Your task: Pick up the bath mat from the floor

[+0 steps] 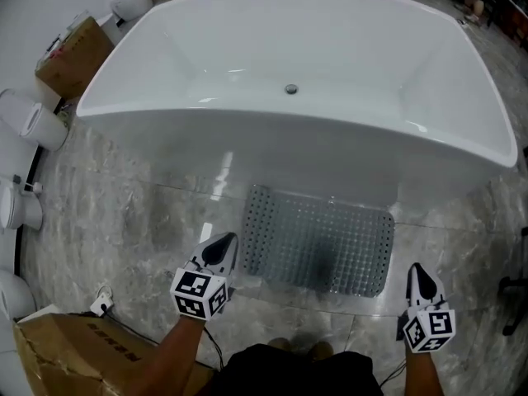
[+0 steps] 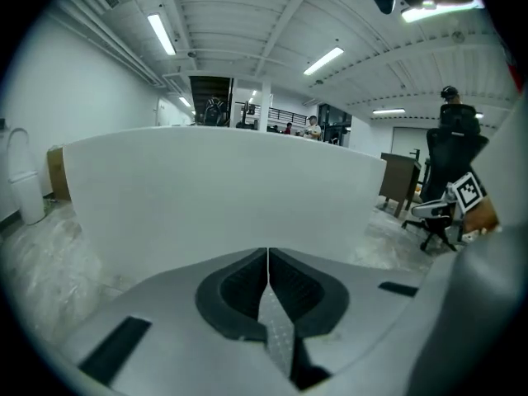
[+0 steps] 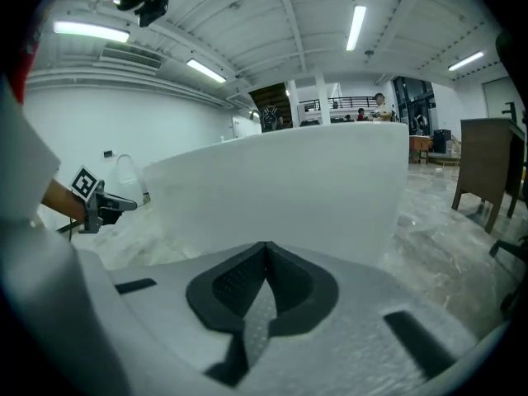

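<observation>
A grey marbled floor (image 1: pixel 132 213) spreads under a large white freestanding bathtub (image 1: pixel 289 48), empty, with its drain (image 1: pixel 290 89) in the middle. The bath mat (image 1: pixel 318 242), translucent and dotted with holes, lies flat on the floor just in front of the tub. Cardboard boxes (image 1: pixel 78 349) stand along the left side.

The left gripper (image 1: pixel 221 247) sits just beside the mat's left edge. The right gripper (image 1: pixel 419 277) is off its right corner, clear of it. Both have their jaws pressed together with nothing between them.

Only the gripper views show the wider room. They look low along the tub's outer wall to a white ribbed ceiling (image 3: pixel 289 23) with strip lights, an office chair (image 2: pixel 437 221) and distant people.
</observation>
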